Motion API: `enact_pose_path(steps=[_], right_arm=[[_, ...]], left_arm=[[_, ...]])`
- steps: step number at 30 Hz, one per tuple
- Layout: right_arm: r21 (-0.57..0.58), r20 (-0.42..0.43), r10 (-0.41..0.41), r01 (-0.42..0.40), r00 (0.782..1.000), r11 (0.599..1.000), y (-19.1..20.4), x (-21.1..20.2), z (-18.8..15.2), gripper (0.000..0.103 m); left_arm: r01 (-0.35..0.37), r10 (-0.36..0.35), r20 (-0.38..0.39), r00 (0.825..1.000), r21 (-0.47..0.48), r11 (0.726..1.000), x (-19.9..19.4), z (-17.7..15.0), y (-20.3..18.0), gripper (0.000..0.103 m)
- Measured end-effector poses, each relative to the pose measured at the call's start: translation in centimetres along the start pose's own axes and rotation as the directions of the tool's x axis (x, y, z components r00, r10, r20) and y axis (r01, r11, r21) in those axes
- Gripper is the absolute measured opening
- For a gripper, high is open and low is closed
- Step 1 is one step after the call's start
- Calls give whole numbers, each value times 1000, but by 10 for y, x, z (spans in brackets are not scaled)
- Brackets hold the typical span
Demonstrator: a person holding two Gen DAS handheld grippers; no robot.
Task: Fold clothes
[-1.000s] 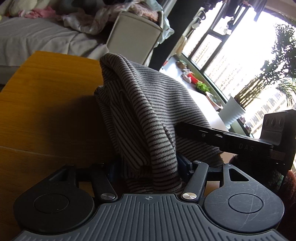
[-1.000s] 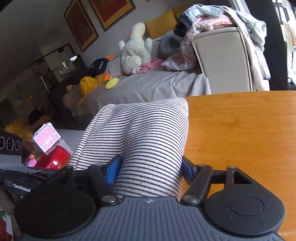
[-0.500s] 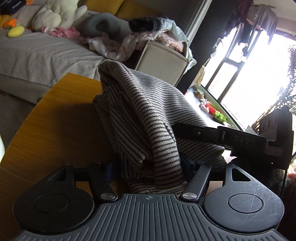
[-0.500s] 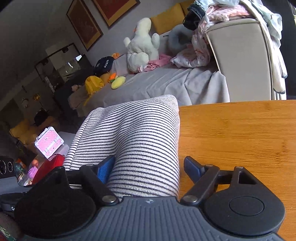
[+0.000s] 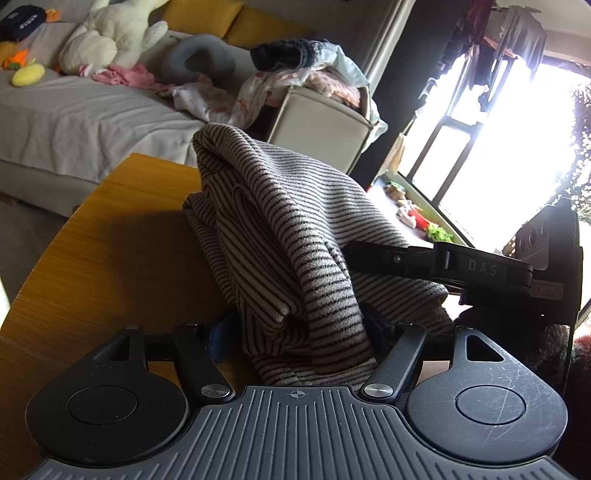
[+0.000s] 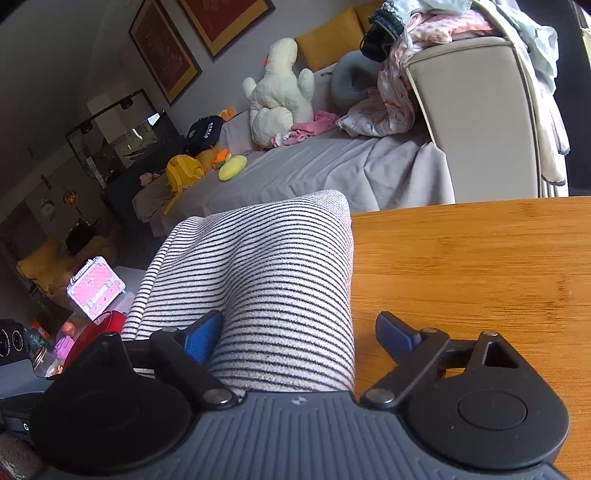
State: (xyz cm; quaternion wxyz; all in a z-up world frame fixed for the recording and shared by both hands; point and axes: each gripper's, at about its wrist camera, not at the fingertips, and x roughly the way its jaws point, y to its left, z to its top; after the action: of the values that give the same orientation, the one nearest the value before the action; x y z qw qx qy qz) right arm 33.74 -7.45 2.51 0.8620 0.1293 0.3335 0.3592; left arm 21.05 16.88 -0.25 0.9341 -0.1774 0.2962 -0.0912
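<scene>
A grey-and-black striped garment (image 5: 295,236) lies bunched on the wooden table (image 5: 122,266). My left gripper (image 5: 299,325) is shut on a thick fold of it near the table's front. The right gripper's black body (image 5: 480,269) reaches into the cloth from the right. In the right wrist view the same striped garment (image 6: 273,273) lies between the fingers of my right gripper (image 6: 299,332). Its jaws stand apart: the right blue pad (image 6: 395,332) is clear of the cloth over the table (image 6: 480,266).
A grey sofa (image 5: 74,118) with a white plush toy (image 5: 110,33) stands behind the table. A beige armrest (image 5: 325,125) carries a pile of clothes. A bright window (image 5: 498,147) is at the right. A pink case (image 6: 94,288) and a red bowl (image 6: 96,332) sit at the left.
My right gripper has opened: its right pad has moved away from the striped cloth. The left gripper has tilted up with the garment still clamped.
</scene>
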Motion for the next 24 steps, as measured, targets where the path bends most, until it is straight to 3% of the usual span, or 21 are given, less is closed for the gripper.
enact_pose_path(steps=[7, 12, 14, 20, 24], right_arm=[[56, 48, -42, 39, 998, 998, -1, -35, -23, 102], [76, 62, -91, 86, 994, 993, 0, -71, -46, 103], [86, 73, -127, 120, 989, 989, 0, -86, -55, 103], [85, 78, -267, 261, 960, 962, 0, -124, -74, 103], [31, 49, -367, 366, 929, 930, 4, -125, -75, 103]], left_arm=[[-50, 51, 26, 998, -14, 999, -10, -11, -11, 82], [-96, 95, 26, 995, 24, 995, -25, -31, -35, 85], [-127, 127, 23, 992, 37, 991, -30, -38, -45, 92], [-240, 240, 2, 971, 80, 968, -37, -55, -72, 103], [-291, 295, -13, 956, 111, 950, -33, -57, -83, 103]])
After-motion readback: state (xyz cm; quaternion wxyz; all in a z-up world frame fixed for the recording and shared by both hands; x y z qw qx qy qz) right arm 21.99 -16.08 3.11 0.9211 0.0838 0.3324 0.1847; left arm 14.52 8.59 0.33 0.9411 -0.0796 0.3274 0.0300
